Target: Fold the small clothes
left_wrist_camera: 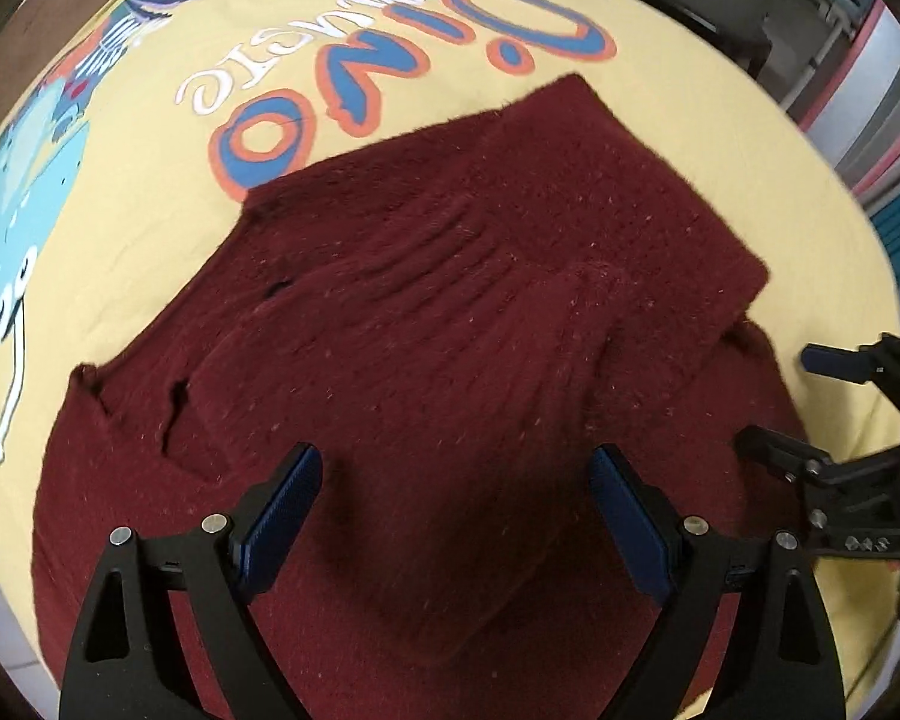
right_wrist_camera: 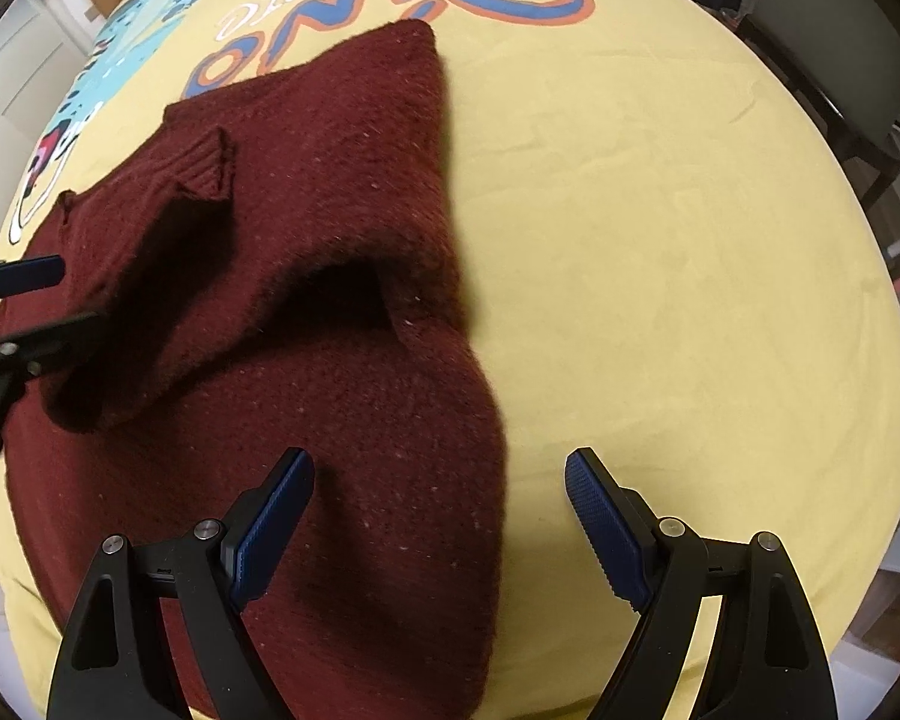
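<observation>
a dark red knitted sweater (left_wrist_camera: pixel 426 312) lies on a pale yellow cloth (left_wrist_camera: pixel 720 138) that covers the bench, the cloth printed with a blue and orange "dino" word (left_wrist_camera: pixel 402 78) and a cartoon dinosaur (left_wrist_camera: pixel 24 180) along its far and left side. the sweater is partly folded: in the right wrist view a sleeve (right_wrist_camera: pixel 150 252) with a ribbed cuff (right_wrist_camera: pixel 207 165) lies doubled back across the body, and a thick fold along the right edge leaves a dark pocket of shadow near the middle. the left gripper (left_wrist_camera: pixel 456 516) hangs steeply downward over the lower middle of the sweater, its blue-padded fingers (left_wrist_camera: pixel 282 516) spread wide with nothing between them but the knit below; whether the tips touch the fabric cannot be told. the right gripper (right_wrist_camera: pixel 438 522) also points down, at the sweater's right edge, fingers (right_wrist_camera: pixel 606 528) spread wide and gripping nothing: the left finger stands over the red knit, the right one over bare yellow cloth just beside it. each gripper shows at the edge of the other's view, the right one at the right of the left wrist view, the left one at the left of the right wrist view. beyond the bench, dark chair legs (right_wrist_camera: pixel 858 138) and pale furniture are blurred.
</observation>
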Tool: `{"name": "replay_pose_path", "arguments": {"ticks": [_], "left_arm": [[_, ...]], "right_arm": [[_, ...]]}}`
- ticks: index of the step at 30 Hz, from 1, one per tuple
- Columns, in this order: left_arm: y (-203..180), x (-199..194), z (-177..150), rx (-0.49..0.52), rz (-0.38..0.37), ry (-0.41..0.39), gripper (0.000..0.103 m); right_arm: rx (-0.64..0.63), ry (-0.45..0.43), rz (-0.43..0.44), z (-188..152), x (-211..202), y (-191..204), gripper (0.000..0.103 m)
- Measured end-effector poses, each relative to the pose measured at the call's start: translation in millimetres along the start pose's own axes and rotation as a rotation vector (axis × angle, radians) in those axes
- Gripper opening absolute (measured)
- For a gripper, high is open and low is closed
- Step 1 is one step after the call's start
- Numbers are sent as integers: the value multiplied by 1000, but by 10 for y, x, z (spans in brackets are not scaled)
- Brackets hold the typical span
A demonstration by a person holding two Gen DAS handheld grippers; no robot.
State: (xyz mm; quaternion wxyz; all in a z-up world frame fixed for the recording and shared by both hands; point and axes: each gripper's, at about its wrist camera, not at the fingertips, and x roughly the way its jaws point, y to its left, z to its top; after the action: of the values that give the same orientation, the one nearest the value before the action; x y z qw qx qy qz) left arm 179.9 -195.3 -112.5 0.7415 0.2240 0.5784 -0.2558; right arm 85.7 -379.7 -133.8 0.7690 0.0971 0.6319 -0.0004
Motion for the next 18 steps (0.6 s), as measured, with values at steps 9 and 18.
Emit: {"name": "replay_pose_path", "arguments": {"ticks": [9, 18], "left_arm": [[276, 17, -73, -80, 19, -31, 12], [1288, -489, -794, -457, 38, -237, 12]], "right_arm": [[11, 10, -4, 29, 80, -17, 87], [3, 7, 0, -23, 101, -28, 87]]}}
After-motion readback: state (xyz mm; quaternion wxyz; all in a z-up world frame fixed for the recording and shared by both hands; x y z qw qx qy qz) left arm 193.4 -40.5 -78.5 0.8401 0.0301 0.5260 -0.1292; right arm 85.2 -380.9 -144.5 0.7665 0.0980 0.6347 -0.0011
